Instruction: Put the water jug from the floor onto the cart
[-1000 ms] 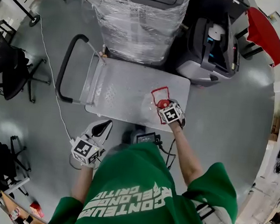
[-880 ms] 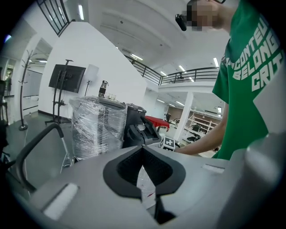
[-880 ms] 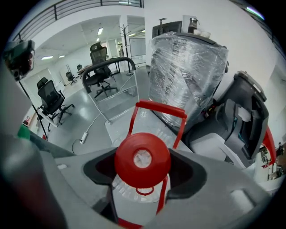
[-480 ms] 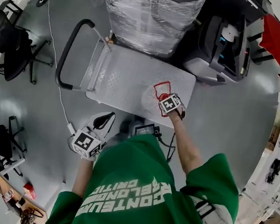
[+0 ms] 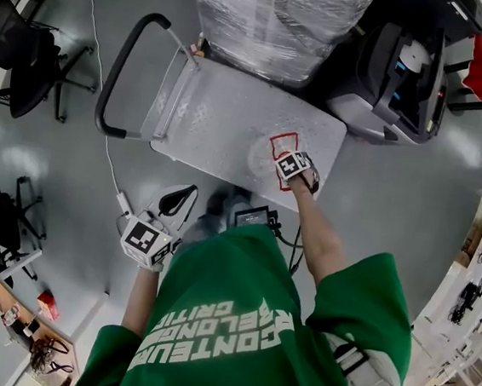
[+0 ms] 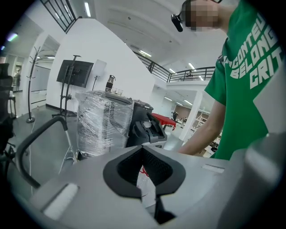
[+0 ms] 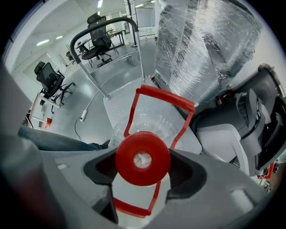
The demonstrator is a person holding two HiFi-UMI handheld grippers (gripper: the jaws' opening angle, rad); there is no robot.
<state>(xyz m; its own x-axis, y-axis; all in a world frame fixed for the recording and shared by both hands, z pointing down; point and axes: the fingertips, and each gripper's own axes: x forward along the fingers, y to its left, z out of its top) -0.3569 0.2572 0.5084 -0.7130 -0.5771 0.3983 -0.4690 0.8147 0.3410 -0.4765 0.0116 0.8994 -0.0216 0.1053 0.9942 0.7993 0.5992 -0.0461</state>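
Red-capped water jug [image 7: 143,159] is being held upright beneath the right hand-held gripper [image 5: 283,162], clamped by its neck for setting onto the cart [image 5: 204,133]; the left hand-held gripper [image 5: 178,203] is idling, jaws together.

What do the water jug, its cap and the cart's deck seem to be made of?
Water jug: probably clear plastic; the cart shows through its ribbed, shiny wall.
Cap: red plastic, smooth and slightly glossy, in the same red as the carrying handle.
Cart deck: it looks like light grey metal, matt with a speckled texture; painted or bare, I cannot tell.
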